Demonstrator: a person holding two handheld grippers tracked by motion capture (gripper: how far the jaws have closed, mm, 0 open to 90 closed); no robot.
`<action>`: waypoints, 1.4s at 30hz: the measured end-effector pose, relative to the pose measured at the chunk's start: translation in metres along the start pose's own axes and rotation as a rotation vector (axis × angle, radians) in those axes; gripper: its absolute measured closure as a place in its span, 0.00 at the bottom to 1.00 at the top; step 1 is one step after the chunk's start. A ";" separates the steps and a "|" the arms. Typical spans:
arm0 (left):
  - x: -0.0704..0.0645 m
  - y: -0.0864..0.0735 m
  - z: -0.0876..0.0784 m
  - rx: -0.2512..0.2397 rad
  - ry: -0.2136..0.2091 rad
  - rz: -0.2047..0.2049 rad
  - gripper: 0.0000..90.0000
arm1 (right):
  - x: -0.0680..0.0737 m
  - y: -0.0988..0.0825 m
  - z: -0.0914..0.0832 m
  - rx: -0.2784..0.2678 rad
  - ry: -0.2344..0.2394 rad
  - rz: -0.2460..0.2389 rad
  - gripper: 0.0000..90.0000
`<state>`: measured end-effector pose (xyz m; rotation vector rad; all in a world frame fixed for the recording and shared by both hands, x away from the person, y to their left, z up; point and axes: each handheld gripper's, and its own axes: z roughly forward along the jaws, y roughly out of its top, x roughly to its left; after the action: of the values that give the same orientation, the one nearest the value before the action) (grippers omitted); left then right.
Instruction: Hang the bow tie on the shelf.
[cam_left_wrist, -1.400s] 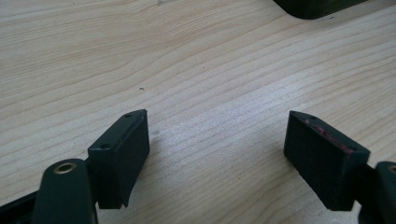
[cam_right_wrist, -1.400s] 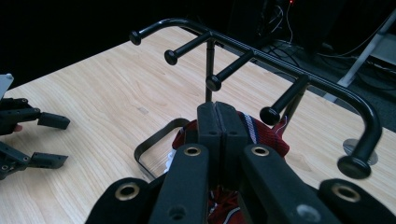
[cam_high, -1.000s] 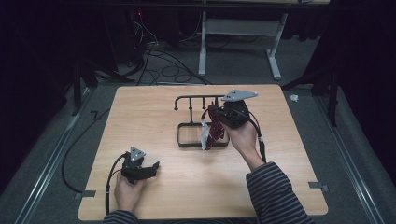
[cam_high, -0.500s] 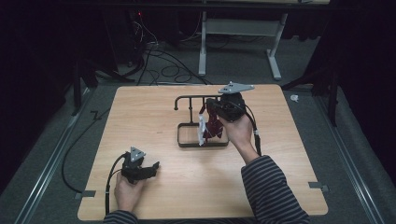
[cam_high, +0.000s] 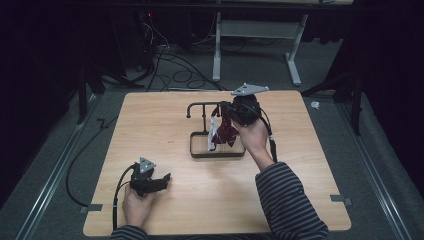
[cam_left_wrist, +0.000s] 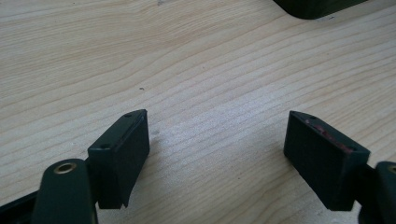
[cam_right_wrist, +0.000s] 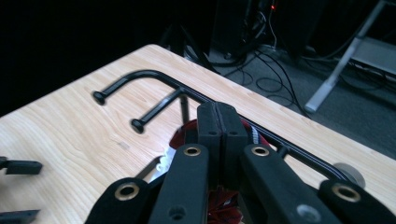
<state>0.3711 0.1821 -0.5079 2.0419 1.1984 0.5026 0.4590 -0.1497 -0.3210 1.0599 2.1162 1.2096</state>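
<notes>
My right gripper (cam_high: 222, 115) is shut on a dark red and white packet (cam_high: 223, 133), which hangs over the black rack's base frame (cam_high: 200, 153). The gripper is close beside the rack's hooked top bar (cam_high: 199, 104). In the right gripper view the jaws (cam_right_wrist: 218, 112) are pressed together, with the red packet (cam_right_wrist: 186, 131) below them and the hooks (cam_right_wrist: 140, 77) just ahead. My left gripper (cam_high: 163, 181) rests on the table at the near left. Its jaws (cam_left_wrist: 217, 149) are open with only bare wood between them.
The wooden table (cam_high: 150, 130) is bare wood around the rack. A corner of the rack's base (cam_left_wrist: 317, 4) lies ahead of the left gripper. Beyond the far edge are floor cables (cam_high: 175, 65) and a white desk frame (cam_high: 295, 55).
My right hand has carried the packet a little farther back, toward the rack's hooked bar. The left gripper has stayed where it was.
</notes>
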 end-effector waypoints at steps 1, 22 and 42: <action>0.000 0.000 0.000 0.003 -0.001 0.000 0.25 | -0.001 -0.001 0.002 0.009 -0.003 0.009 1.00; 0.000 0.000 0.000 -0.001 0.000 0.000 0.25 | -0.008 -0.005 0.012 0.068 -0.055 0.007 0.93; 0.000 0.000 0.000 0.000 0.000 -0.001 0.26 | -0.012 -0.005 -0.016 0.012 -0.019 0.024 0.86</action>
<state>0.3711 0.1821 -0.5079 2.0411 1.1988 0.5020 0.4526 -0.1684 -0.3169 1.1009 2.1047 1.1939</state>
